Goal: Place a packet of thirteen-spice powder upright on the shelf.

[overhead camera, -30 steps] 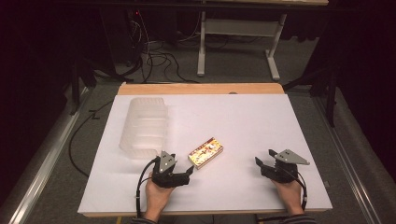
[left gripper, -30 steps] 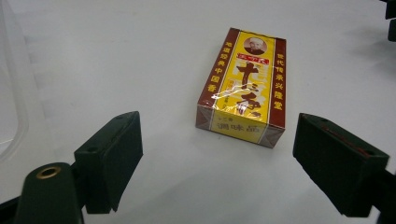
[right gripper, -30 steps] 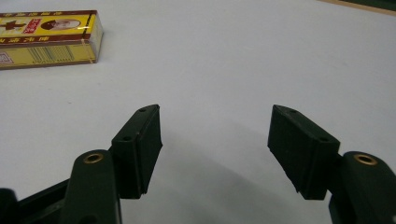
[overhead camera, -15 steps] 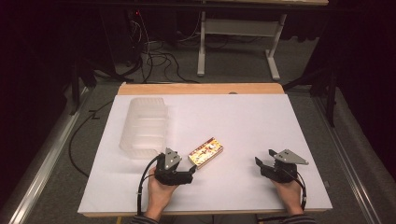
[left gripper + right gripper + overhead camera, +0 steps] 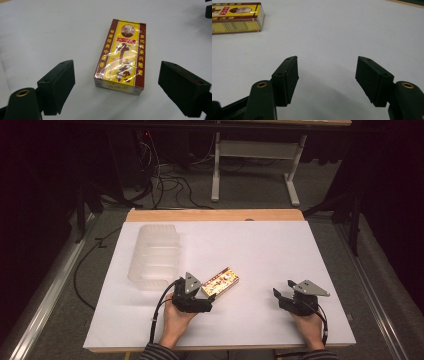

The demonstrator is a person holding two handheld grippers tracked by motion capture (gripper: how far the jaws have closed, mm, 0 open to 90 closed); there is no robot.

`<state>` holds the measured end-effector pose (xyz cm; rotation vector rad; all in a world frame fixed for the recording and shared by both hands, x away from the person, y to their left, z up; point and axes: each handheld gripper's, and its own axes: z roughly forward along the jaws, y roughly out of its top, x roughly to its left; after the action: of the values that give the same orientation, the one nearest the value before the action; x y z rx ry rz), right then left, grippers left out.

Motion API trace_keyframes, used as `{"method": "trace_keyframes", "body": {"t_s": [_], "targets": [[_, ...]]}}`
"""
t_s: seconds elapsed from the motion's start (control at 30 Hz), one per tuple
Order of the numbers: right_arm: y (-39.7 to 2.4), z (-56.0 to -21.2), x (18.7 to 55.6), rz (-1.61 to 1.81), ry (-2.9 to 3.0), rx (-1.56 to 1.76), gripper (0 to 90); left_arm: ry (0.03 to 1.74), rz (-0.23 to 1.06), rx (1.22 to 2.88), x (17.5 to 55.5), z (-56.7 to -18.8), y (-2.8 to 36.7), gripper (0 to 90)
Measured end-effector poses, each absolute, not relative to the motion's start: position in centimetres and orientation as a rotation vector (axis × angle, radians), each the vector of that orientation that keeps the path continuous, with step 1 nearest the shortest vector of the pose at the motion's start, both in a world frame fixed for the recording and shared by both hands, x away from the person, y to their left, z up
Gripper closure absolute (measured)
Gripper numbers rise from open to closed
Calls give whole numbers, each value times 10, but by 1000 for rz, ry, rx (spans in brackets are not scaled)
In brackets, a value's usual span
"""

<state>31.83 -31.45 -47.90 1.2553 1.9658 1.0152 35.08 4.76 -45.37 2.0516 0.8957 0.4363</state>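
You see a flat rectangular cardboard box [image 5: 120, 56], yellow with dark red side bands, gold characters and a small portrait, on the white table sheet [image 5: 260, 245]; the ribbed plastic tray [image 5: 154, 255] is clear.

You're looking across a white tabletop [image 5: 260, 245] with a wooden far edge [image 5: 215, 215], set in a dark room. Behind it, grey floor [image 5: 250, 190], tangled black cables [image 5: 165, 180], and a pale desk frame [image 5: 255, 155] catching light.

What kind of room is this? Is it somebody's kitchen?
No, it looks like a lab or workshop: a white-covered table, loose cables on the grey floor, a metal desk frame, and dark surroundings.
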Motion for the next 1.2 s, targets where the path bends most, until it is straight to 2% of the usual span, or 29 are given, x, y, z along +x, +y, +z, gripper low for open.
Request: {"method": "trace_keyframes", "body": {"t_s": [0.67, 1.2], "targets": [[-314, -479, 319, 1013, 1962, 1262, 353, 830, 386, 2179, 386, -442, 10, 147], [-315, -479, 319, 1013, 1965, 1267, 353, 798, 355, 2339, 417, -447, -29, 157]]}}
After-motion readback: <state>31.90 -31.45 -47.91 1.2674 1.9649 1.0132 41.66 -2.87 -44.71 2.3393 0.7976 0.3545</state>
